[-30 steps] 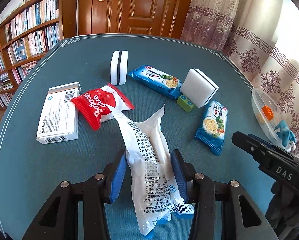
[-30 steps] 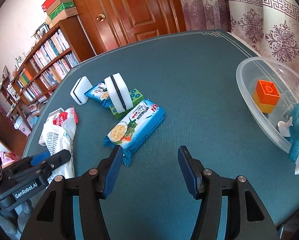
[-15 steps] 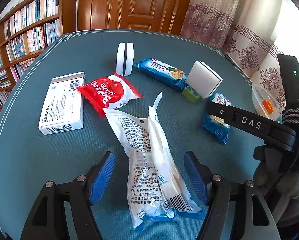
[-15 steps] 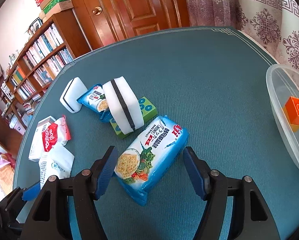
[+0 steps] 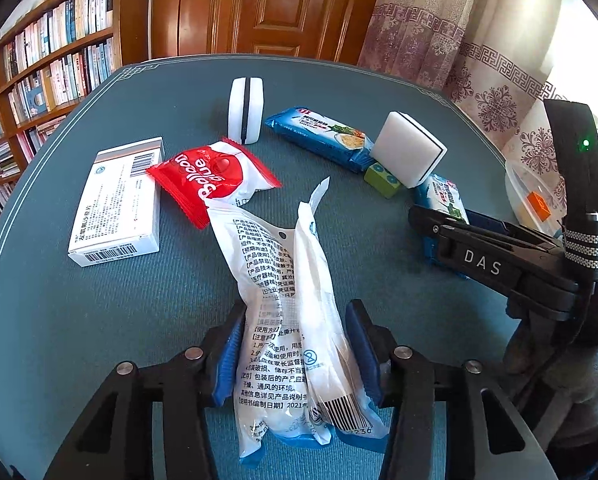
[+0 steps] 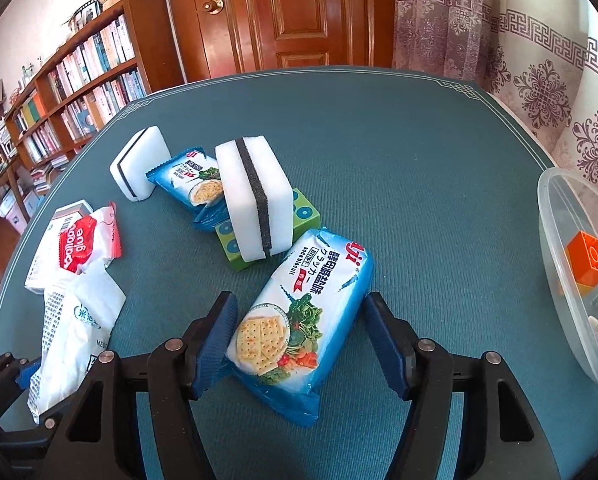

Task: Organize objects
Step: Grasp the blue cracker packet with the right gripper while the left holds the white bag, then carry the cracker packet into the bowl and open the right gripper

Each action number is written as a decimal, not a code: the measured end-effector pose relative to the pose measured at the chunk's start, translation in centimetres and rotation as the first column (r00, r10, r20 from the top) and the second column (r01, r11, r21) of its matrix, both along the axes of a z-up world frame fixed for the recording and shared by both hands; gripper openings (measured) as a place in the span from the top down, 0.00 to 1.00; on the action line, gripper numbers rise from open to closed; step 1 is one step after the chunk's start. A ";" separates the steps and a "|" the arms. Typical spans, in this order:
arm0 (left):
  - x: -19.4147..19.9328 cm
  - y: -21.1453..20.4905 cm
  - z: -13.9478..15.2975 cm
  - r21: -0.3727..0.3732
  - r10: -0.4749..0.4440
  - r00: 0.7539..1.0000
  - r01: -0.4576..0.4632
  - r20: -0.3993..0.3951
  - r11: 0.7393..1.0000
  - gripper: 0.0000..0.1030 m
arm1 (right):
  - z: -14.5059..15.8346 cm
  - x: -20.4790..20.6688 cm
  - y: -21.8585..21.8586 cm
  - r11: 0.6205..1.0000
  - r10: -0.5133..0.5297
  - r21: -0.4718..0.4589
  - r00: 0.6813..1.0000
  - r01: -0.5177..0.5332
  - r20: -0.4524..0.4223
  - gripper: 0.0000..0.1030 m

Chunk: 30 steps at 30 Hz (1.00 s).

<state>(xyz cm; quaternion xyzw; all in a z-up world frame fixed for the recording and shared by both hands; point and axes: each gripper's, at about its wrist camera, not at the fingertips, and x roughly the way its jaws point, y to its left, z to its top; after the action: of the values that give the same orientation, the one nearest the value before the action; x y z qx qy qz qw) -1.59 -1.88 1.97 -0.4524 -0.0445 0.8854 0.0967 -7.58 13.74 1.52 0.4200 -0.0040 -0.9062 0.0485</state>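
The left gripper (image 5: 295, 354) is seen straddling a white medical pouch (image 5: 287, 312), with its jaws closing in; the blue pads (image 5: 231, 354) look pressed right against the crinkled plastic on both sides, so the pouch counts as pinched. The pouch is laid lengthwise on the teal table (image 5: 139, 300), barcode end nearest the camera.

Over on the other side, the right gripper (image 6: 299, 338) is placed around a blue soda biscuit pack (image 6: 303, 312). Its jaws are closing too, but a gap is still left on the right side, so nothing is clamped yet; only the left pad sits just about at the wrapper's edge. The pack is lying flat on the table.

Just beyond that pack, a white sponge with a dark stripe (image 6: 255, 196) is found leaning on a green toy block (image 6: 235, 248). A second biscuit pack (image 6: 195, 184) is tucked behind it, and a second striped sponge (image 6: 139, 168) is stood upright further back.

On the left, a red Balloon glue packet (image 5: 215, 178) is overlapped onto a white medicine box (image 5: 115, 208).

A clear plastic bowl (image 6: 555, 248) is parked at the right edge of the table, with an orange block (image 6: 587, 260) sat inside it.
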 end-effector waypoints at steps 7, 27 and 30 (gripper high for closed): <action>0.2 0.3 0.1 -0.005 -0.007 1.000 0.007 -0.004 1.000 0.50 | 0.0 1.2 1.5 1.000 0.000 -0.026 1.000 -0.001 -0.014 0.59; 1.0 3.2 1.8 -0.018 -0.064 0.997 0.063 -0.042 0.998 0.50 | 2.4 6.9 5.0 0.994 -0.009 -0.108 0.998 0.001 -0.067 0.59; 1.3 3.8 2.2 -0.021 -0.080 0.995 0.079 -0.053 0.997 0.50 | 3.1 7.9 5.8 0.993 -0.016 -0.114 0.996 0.006 -0.083 0.59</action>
<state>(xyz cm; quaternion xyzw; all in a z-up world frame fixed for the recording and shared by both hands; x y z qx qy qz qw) -0.32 1.96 4.20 -0.4309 -0.0157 0.8931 0.1287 0.28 19.54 4.61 0.3783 -0.0557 -0.9216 0.0673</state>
